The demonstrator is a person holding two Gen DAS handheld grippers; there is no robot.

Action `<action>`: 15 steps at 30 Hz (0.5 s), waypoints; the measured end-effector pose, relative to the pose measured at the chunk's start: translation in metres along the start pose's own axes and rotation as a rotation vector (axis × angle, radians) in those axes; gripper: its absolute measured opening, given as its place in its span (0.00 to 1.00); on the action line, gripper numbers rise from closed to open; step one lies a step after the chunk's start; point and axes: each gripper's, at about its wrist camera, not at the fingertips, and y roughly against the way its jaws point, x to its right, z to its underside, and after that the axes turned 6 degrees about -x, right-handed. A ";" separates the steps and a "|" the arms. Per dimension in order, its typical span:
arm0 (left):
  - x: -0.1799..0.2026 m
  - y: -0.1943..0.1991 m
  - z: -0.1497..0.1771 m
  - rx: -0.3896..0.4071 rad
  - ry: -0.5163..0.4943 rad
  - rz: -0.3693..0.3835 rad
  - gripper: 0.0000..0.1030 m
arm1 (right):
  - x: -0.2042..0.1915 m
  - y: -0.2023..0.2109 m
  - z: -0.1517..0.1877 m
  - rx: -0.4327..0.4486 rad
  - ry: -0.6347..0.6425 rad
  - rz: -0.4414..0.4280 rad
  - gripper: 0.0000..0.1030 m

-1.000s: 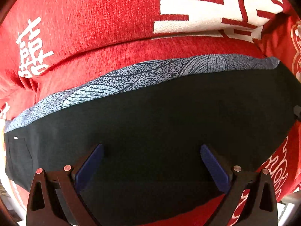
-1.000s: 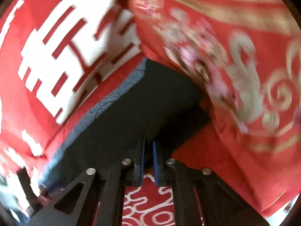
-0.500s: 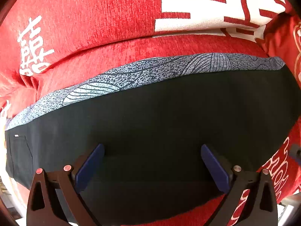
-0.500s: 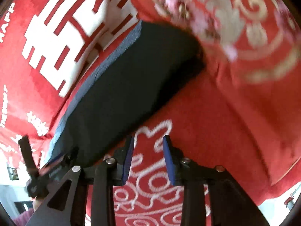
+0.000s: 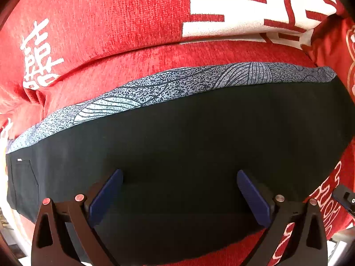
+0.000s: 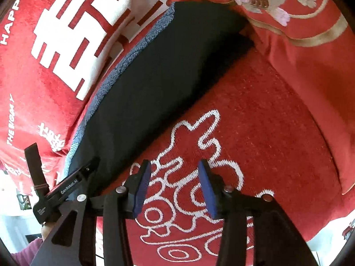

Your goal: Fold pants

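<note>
Black pants [image 5: 188, 146] with patterned grey band, folded flat on red sofa [image 6: 266, 122]. Left gripper [image 5: 179, 197] over pants, fingers wide (nothing held). Right gripper [image 6: 175, 188] beside pants, fingers moderately parted, empty.

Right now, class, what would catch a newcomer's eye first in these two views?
The black pants, lying flat across the red cushion cover, with a speckled blue-grey band along their far edge. Then the cover's big white characters behind, and both open grippers, left over the pants, right beside them.

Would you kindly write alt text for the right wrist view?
The open right claw hovers over a red patterned sofa cushion, holding nothing. Folded black pants with a blue-grey patterned edge lie to its left, with the left claw beside them.
</note>
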 end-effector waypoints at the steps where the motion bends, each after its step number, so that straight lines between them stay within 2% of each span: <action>1: 0.000 0.000 0.000 0.000 0.000 0.001 1.00 | 0.000 0.000 0.000 0.001 0.000 0.001 0.46; 15: -0.001 0.001 -0.001 -0.001 0.005 0.005 1.00 | -0.001 -0.001 0.003 0.007 -0.002 0.002 0.51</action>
